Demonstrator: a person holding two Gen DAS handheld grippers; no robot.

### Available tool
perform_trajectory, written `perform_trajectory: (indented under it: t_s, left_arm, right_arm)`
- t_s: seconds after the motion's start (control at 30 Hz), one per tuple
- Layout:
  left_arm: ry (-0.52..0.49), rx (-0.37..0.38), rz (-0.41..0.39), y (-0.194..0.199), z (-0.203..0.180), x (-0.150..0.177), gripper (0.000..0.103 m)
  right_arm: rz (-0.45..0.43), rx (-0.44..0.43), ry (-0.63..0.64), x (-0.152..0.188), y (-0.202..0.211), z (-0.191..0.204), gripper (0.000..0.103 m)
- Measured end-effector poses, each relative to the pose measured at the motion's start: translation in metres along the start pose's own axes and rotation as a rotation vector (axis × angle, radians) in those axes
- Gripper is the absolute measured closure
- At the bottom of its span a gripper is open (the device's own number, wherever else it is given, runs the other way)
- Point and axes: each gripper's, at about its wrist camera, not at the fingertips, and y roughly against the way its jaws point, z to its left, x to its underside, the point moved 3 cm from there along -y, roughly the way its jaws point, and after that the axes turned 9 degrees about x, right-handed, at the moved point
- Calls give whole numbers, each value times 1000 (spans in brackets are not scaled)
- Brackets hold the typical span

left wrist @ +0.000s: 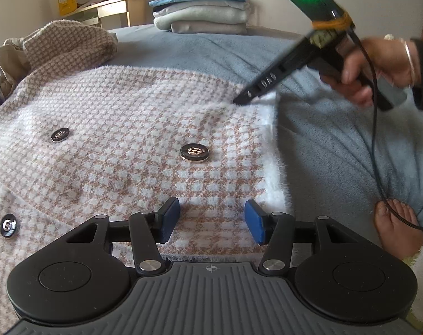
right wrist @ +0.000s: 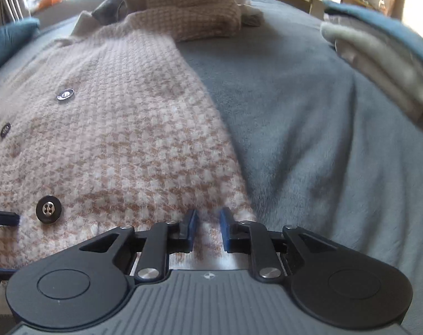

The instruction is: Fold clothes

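A heap of clothes (left wrist: 44, 53) crowds the far left of the bed (left wrist: 337, 139). The checked cardigan (left wrist: 127, 128) lies flat, 3 buttons (left wrist: 194, 152) showing. The left gripper (left wrist: 212, 220) hovers spread above its hem, pinching nothing. The right gripper (right wrist: 208, 230), slightly parted and holding nothing, sits at the cardigan's right edge beside bare blanket. Folded clothes (left wrist: 203, 11) are stacked behind.
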Motion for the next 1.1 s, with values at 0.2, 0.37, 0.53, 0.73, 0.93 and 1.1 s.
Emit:
perform_trajectory:
  t_s: [0.2, 0.37, 0.53, 0.73, 0.93, 1.1]
  left_arm:
    - [14, 14, 38, 28, 7, 3, 36]
    - [172, -17, 22, 48, 36, 10, 36]
    - [271, -110, -18, 58, 67, 9, 36]
    - [346, -198, -63, 58, 96, 1, 36]
    - [378, -255, -85, 51, 108, -2, 37]
    - [377, -273, -159, 52, 132, -18, 42]
  right_arm:
    - [-170, -97, 74, -22, 57, 26, 84]
    - [-180, -338, 141, -11, 73, 63, 84]
    - [-132, -347, 295, 12, 71, 100, 84]
    - [-187, -443, 355, 10, 93, 124, 84]
    - [-63, -399, 439, 40, 57, 155, 83]
    - [-41, -403, 436, 37, 57, 155, 83]
